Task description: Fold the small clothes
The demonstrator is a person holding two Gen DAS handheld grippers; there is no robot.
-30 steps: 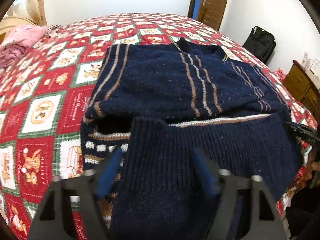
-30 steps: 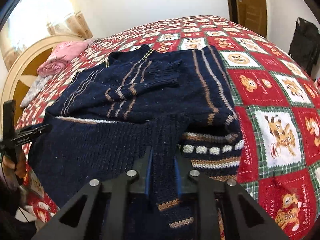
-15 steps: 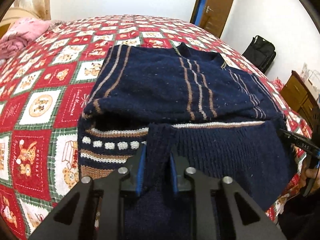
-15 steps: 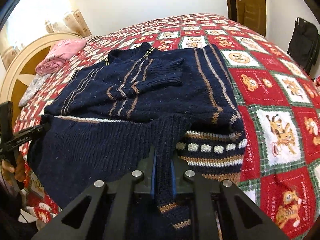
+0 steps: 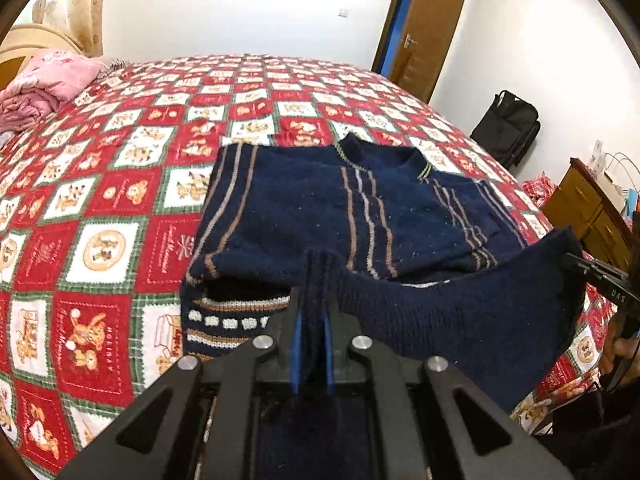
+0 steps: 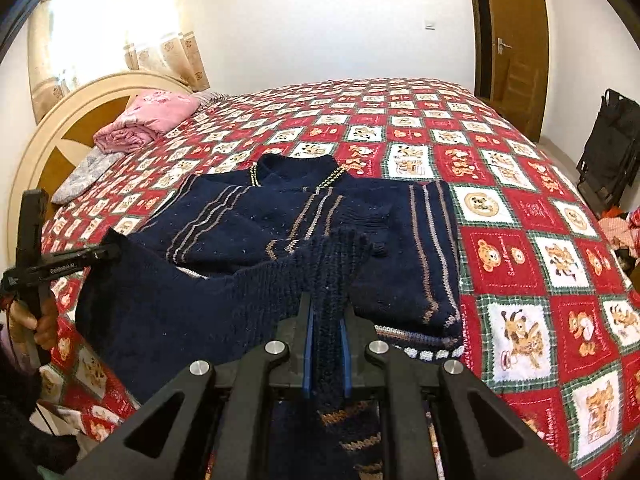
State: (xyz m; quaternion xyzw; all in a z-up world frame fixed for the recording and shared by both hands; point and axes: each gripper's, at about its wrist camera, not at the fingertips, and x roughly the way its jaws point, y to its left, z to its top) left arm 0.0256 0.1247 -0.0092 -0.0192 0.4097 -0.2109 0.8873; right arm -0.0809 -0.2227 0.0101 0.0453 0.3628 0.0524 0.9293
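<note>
A navy knit sweater [image 5: 320, 208] with tan and white stripes lies on the bed, sleeves folded in over its front. Its ribbed bottom hem [image 5: 460, 312] is lifted off the quilt and stretched between both grippers. My left gripper [image 5: 313, 320] is shut on a bunch of the hem at one corner. My right gripper [image 6: 326, 320] is shut on the hem at the other corner, and the sweater [image 6: 304, 216] body lies flat beyond it. Each view shows the other gripper at its edge, held by a hand [image 6: 36, 316].
The bed carries a red, white and green patchwork quilt [image 5: 100, 248]. Folded pink clothes [image 6: 144, 120] lie by the round headboard [image 6: 48, 140]. A black bag [image 5: 508, 128] stands against the wall, a wooden cabinet [image 5: 588, 208] is at the right, and a brown door [image 6: 516, 44] is at the back.
The left jaws closed onto the hem. Both grippers rose, lifting the hem off the quilt and drawing it taut between them; more of the room shows above the bed.
</note>
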